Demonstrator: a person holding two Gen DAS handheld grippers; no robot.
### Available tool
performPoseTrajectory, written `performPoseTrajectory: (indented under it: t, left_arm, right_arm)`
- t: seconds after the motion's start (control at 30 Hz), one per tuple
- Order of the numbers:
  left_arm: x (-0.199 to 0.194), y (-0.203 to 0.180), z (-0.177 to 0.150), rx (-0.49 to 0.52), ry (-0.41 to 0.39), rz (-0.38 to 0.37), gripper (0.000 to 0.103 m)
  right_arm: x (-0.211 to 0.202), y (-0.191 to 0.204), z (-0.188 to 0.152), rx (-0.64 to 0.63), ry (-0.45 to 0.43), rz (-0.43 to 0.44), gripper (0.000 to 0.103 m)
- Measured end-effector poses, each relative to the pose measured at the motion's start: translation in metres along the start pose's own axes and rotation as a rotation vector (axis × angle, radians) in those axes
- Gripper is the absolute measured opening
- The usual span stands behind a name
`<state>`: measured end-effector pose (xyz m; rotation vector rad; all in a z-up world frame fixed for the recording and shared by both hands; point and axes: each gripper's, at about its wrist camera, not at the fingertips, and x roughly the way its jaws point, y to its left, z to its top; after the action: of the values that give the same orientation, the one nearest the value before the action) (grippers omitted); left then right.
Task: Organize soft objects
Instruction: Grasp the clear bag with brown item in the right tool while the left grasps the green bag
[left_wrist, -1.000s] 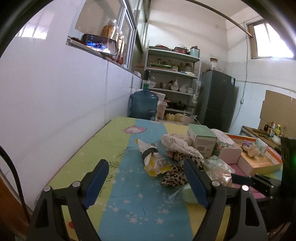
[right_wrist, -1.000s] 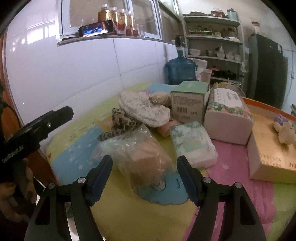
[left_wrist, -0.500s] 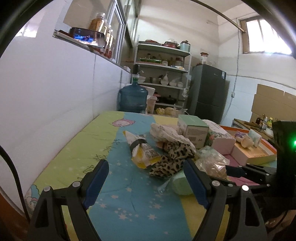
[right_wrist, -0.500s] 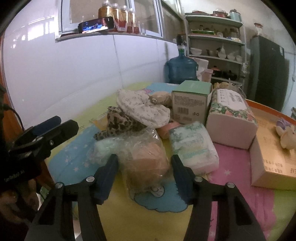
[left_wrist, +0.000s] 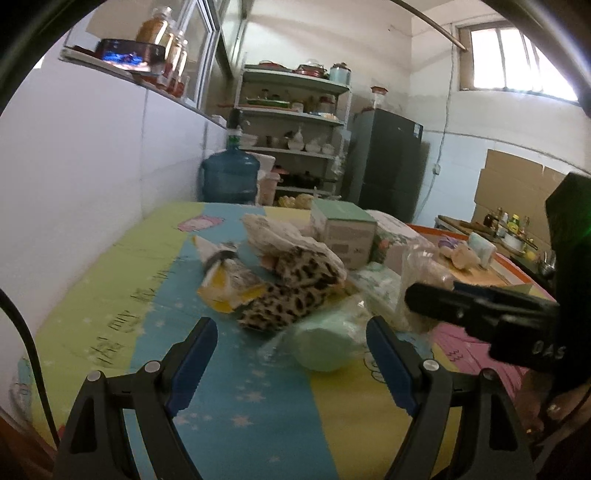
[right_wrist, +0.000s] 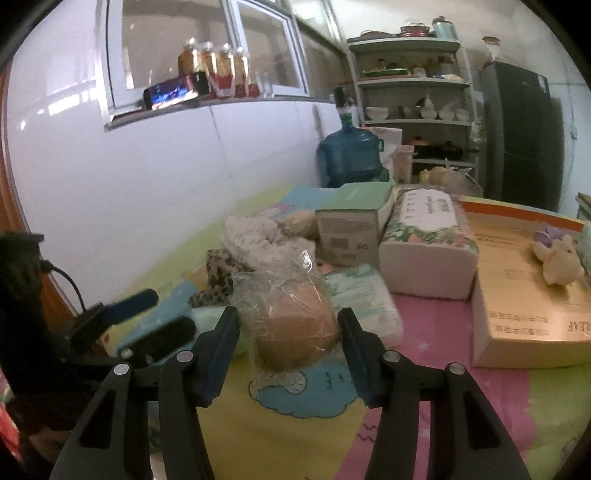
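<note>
Hidden or unclear: the left wrist view is blurred, so print on the packets cannot be read; the right gripper's black finger (left_wrist: 476, 306) crosses that view and covers part of the pile; the person shows only as a bit of hand at the lower right edge of that view.
Right gripper (right_wrist: 288, 332): its jaws have just been closing around the clear bag with a brown soft lump (right_wrist: 291, 325); the blue pads press the plastic on both sides, and the bag seems to sit just above the bed sheet (right_wrist: 295, 435).
Left gripper (left_wrist: 291, 354): jaws spread wide, gripping nothing; the pale green soft roll in clear wrap (left_wrist: 325, 343) lies ahead between the fingertips, apart from both pads.
Pile: leopard-print cloth (left_wrist: 295, 288), white lacy cloth (right_wrist: 258, 240) on top of it, yellow snack bag (left_wrist: 225, 284) on the wall side, all mid-sheet.
Packets: green-printed soft pack (right_wrist: 362, 306) just beside the clear bag; floral tissue pack (right_wrist: 428, 243) and green-topped carton (right_wrist: 351, 229) behind it.
Containers: flat cardboard box (right_wrist: 524, 306) at the sheet's right edge, a small plush toy (right_wrist: 557, 254) lying on its top; what the closed box and carton hold cannot be told.
</note>
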<state>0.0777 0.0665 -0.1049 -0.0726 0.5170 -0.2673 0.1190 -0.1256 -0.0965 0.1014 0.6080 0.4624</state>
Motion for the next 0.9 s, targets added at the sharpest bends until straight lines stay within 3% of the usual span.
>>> performPoseTrajectory:
  t: [0.37,0.7,0.9]
  left_arm:
    - [0.025,-0.004,-0.003,-0.044,0.051,-0.051,0.082]
    - [0.035,-0.019,-0.007,-0.027,0.072,-0.066,0.052]
    - [0.034,-0.019,-0.007,-0.033,0.072,-0.067,0.05]
  right_arm:
    - [-0.011,-0.01,-0.002,0.026,-0.024,-0.02,0.056]
    - [-0.009,-0.018,-0.005,0.047,-0.016,-0.025,0.056]
    - [-0.008,-0.021,-0.006,0.055,-0.014,-0.022,0.056]
